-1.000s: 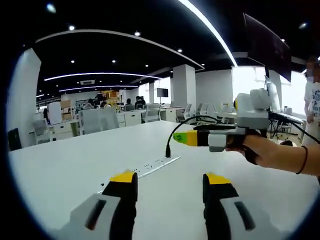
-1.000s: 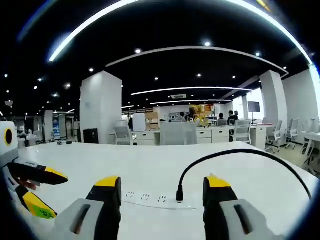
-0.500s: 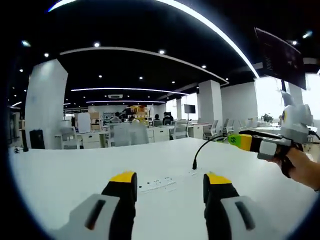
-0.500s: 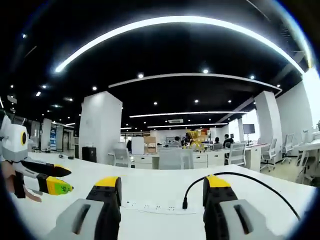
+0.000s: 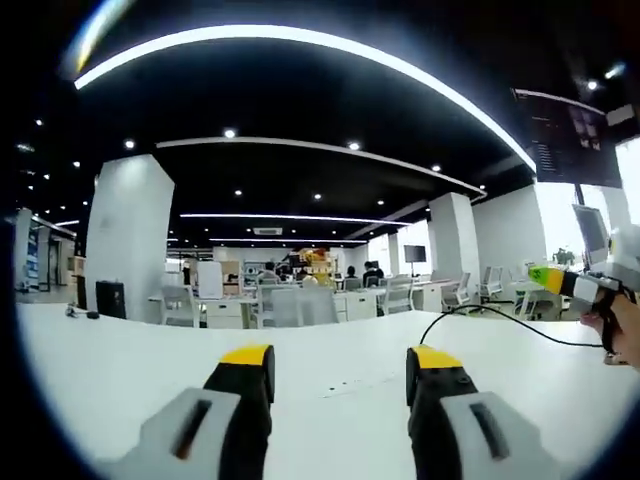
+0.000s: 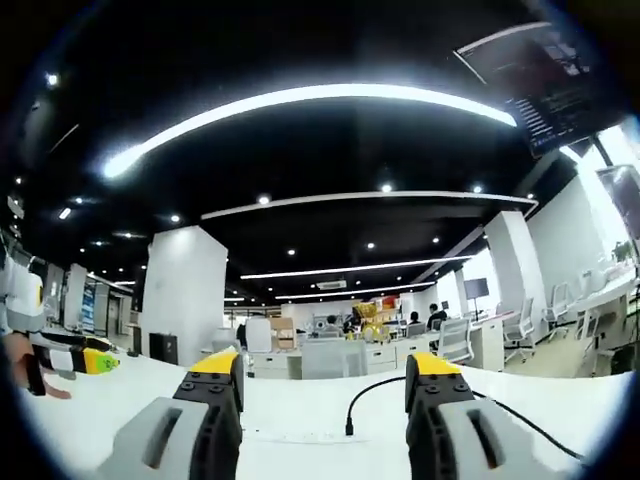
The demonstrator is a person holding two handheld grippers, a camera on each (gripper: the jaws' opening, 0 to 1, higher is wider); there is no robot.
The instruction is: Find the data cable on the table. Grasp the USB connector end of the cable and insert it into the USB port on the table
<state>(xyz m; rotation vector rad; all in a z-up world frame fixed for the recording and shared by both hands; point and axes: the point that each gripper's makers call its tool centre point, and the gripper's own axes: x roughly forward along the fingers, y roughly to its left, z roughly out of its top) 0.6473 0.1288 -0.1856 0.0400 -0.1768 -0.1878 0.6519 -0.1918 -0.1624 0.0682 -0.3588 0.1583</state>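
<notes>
Around me, the room: an open-plan office with a dark ceiling, a long curved light strip [image 5: 300, 40], a white pillar [image 5: 125, 240], and rows of desks with people [image 5: 370, 272] seated far back.
Table: the white table [image 5: 120, 370] stretches wide under both of my tools.
Left tongs: my left tongs [image 5: 340, 358] hang above the table with the yellow-tipped jaws spread wide and bare table between them. In the right gripper view I see them far off at the left edge, in my hand [image 6: 20, 372].
Right tongs: my right tongs [image 6: 325, 368] are released too, jaws apart and gripping nothing. In the left gripper view they sit at the far right edge.
Data cable: the black data cable [image 6: 362, 393] arcs up from the table, passes behind my right jaw in that view and trails off along the tabletop to the right. It touches neither tool.
Connector end: it stands upright on the table, ahead of the gap between my right jaws.
Socket strip: the pale socket strip [image 6: 290, 437] lies flat just left of that connector. I cannot tell whether the plug is seated in a port.
</notes>
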